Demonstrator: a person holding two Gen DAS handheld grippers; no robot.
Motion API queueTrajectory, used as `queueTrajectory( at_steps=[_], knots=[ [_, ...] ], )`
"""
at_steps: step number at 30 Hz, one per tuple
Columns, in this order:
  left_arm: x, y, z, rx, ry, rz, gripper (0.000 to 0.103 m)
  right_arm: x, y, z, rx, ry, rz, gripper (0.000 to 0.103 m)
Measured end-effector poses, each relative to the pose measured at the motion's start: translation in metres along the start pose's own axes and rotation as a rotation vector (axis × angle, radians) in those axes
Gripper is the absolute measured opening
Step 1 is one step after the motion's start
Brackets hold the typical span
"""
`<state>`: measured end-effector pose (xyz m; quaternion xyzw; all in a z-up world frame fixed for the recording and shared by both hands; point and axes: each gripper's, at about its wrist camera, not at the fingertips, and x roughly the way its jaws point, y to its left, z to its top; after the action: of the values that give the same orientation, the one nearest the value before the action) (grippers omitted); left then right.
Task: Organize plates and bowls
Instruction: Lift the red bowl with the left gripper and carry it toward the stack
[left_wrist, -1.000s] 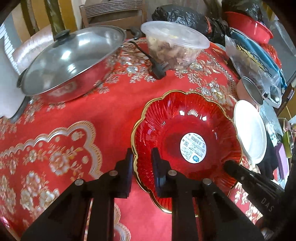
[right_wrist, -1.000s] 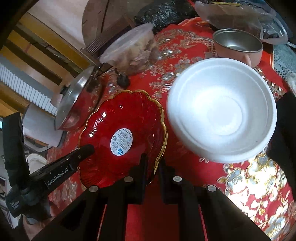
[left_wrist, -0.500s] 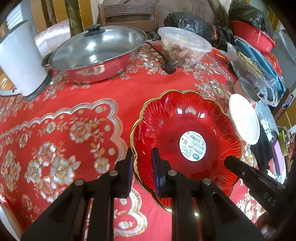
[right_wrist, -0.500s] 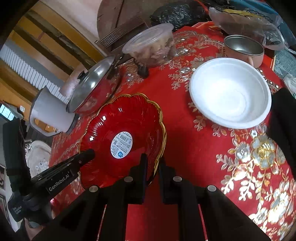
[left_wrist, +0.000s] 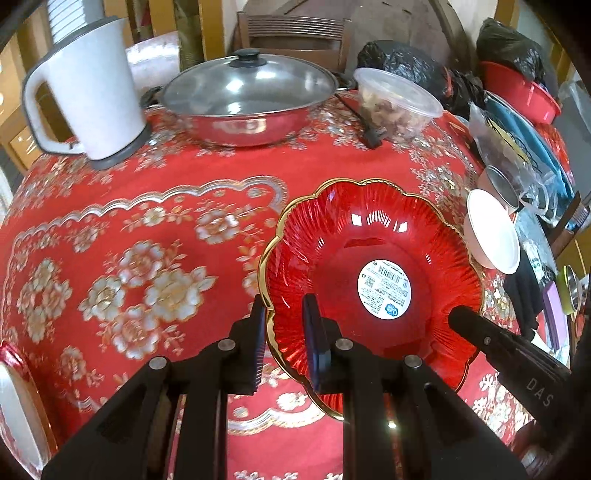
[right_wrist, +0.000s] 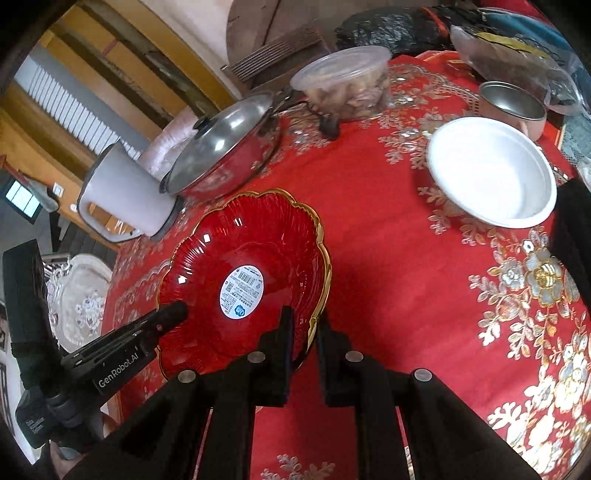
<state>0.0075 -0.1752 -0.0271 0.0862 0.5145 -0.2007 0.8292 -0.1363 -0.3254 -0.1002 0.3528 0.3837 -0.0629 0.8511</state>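
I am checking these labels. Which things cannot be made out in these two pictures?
- Sticker on the red plate: print too small, both views.
- Plate underside: hidden, so lifted or resting is unclear.
- White object, left wrist view: cut off by the edge.
- Plastic tub contents: clouded by its wall.
- Steel cup, left wrist view: partly behind the white bowl.

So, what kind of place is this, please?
Most likely a dining table in a home: a red floral tablecloth carries a lidded steel pan, a white electric kettle and a lidded container of food, with a wooden chair behind.
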Motion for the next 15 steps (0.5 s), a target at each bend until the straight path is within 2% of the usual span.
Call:
queueTrajectory(
  at_steps=[15],
  knots=[
    [-0.021,0.061,-0.025,-0.100,-0.011,0.025,0.017,0.010,0.078,-0.017,-0.163,0.037,-0.069,0.011]
  ],
)
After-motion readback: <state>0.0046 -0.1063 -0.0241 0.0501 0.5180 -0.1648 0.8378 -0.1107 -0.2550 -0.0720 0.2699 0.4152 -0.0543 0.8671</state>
